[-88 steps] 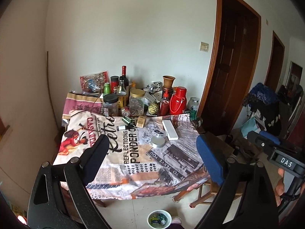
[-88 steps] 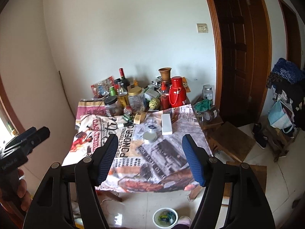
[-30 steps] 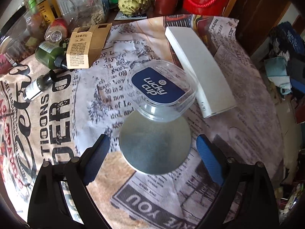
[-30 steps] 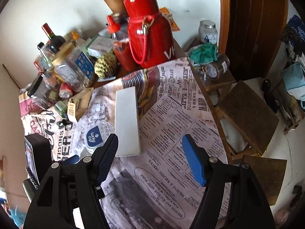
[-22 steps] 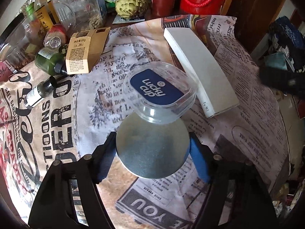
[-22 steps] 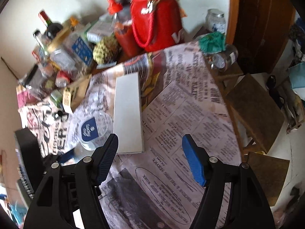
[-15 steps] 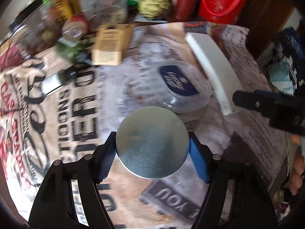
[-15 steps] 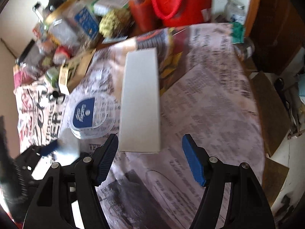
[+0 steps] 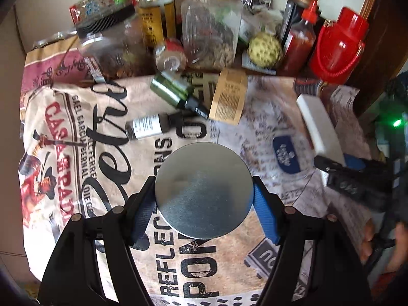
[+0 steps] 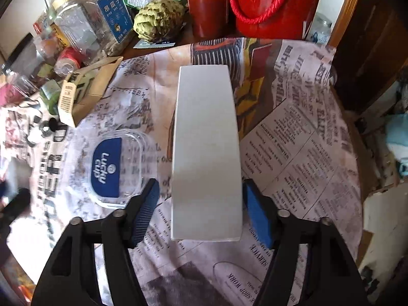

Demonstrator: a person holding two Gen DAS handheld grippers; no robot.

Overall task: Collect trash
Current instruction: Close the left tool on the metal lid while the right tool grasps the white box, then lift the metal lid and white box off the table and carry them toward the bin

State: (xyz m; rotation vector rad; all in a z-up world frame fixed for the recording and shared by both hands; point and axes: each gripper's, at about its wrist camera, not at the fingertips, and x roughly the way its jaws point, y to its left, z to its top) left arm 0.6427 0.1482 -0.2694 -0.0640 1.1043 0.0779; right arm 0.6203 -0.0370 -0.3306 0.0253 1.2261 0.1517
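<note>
My left gripper (image 9: pixel 202 211) is shut on a round silver tin lid (image 9: pixel 202 190) and holds it above the printed tablecloth (image 9: pixel 107 137). My right gripper (image 10: pixel 202 210) is open, its blue pads either side of the near end of a long white box (image 10: pixel 206 148) lying on the cloth; a small gap shows on each side. A clear plastic "Lucky cup" lid (image 10: pixel 112 165) lies just left of the box, and shows in the left wrist view (image 9: pixel 287 154). The right gripper appears at the right of the left wrist view (image 9: pixel 357 178).
A brown paper packet (image 9: pixel 228 97), a green bottle (image 9: pixel 176 93) and a small dark bottle (image 9: pixel 155 125) lie on the cloth. Jars, bottles, a custard apple (image 10: pixel 159 20), a sauce bottle (image 10: pixel 206 2) and a red flask (image 9: pixel 336 43) crowd the table's back. A wooden stool (image 10: pixel 367 51) stands right.
My left gripper closed on the silver lid and lifted it back toward the left. My right gripper came down over the white box's near end.
</note>
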